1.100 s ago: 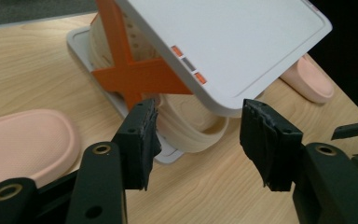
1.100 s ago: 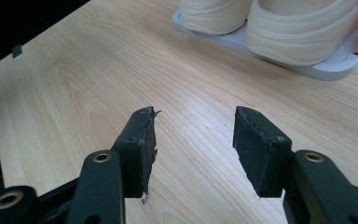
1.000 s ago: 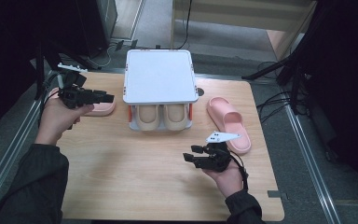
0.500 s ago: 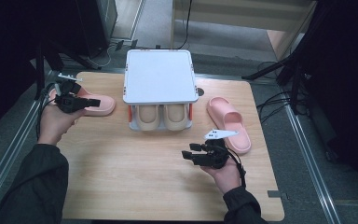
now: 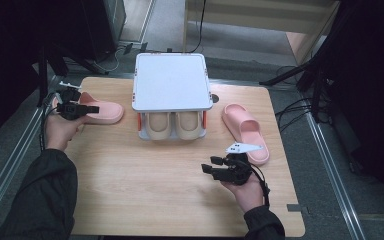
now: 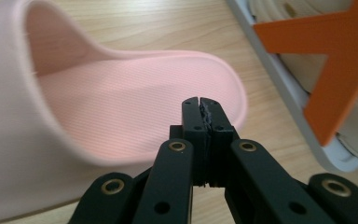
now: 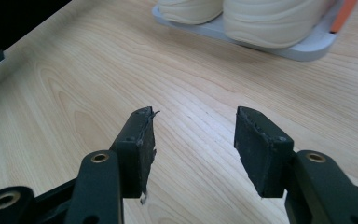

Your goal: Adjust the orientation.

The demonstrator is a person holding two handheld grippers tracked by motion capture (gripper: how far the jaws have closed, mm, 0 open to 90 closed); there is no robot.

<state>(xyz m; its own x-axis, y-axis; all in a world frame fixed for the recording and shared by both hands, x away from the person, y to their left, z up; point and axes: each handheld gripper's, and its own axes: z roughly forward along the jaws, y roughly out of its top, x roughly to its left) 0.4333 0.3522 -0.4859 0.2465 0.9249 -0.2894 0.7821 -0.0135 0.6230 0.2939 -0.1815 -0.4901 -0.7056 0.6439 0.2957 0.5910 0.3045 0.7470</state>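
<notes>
A pink slipper (image 5: 102, 113) lies at the table's left, its toe toward the left edge. My left gripper (image 5: 96, 108) hovers low over its footbed (image 6: 135, 112), and in the left gripper view the left gripper (image 6: 199, 100) is shut, pad against pad, with nothing between. A matching pink slipper (image 5: 245, 130) lies at the right. My right gripper (image 5: 206, 170) sits in front of it near the table's front, pointing left. Seen along its own jaws, the right gripper (image 7: 193, 135) stands open over bare wood.
A small white shoe rack (image 5: 170, 82) with orange brackets (image 6: 335, 70) stands at the back centre, and a beige pair of shoes (image 5: 172, 125) sits on its lower shelf (image 7: 307, 49). Light wooden tabletop (image 5: 145, 190) spreads in front. Dark floor and cables surround the table.
My left hand has come down and shifted left, bringing its gripper low over the left slipper. The right hand has stayed where it was.
</notes>
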